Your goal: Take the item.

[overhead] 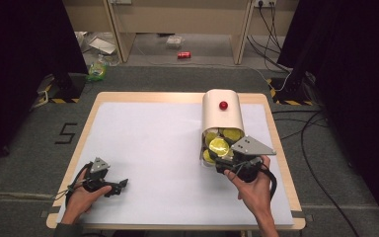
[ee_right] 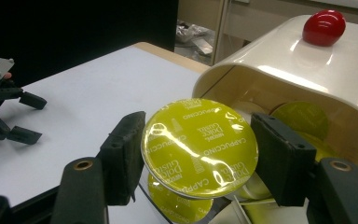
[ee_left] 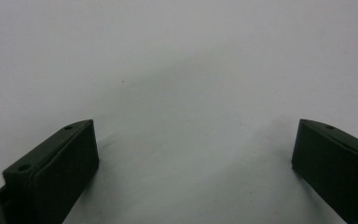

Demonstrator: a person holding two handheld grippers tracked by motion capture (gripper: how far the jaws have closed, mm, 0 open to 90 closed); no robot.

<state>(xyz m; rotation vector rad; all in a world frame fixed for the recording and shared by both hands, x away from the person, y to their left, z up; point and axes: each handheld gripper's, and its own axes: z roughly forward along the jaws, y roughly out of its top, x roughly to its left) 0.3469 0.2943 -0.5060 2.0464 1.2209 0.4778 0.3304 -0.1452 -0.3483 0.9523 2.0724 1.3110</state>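
Right gripper [ee_right: 198, 149] clamped on yellow capsule [ee_right: 199, 147] between its 2 jaws, just before the cream holder [ee_right: 307, 65].

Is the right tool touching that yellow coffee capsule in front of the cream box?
Touching. In the right gripper view the right tool has both black jaws pressed against the rim of the yellow capsule.

Right gripper holding a yellow capsule at the mouth of the cream holder

The right gripper [overhead: 225, 160] is clasping a round yellow foil-topped coffee capsule [overhead: 219, 146] just in front of the cream, round-topped plastic capsule holder [overhead: 221, 116] with a red knob [overhead: 223, 105], where more yellow capsules [overhead: 232, 134] are lying inside. Well to the left of the holder, the left gripper [overhead: 120, 185] is resting on the white tabletop [overhead: 148, 143], its jaws standing apart.
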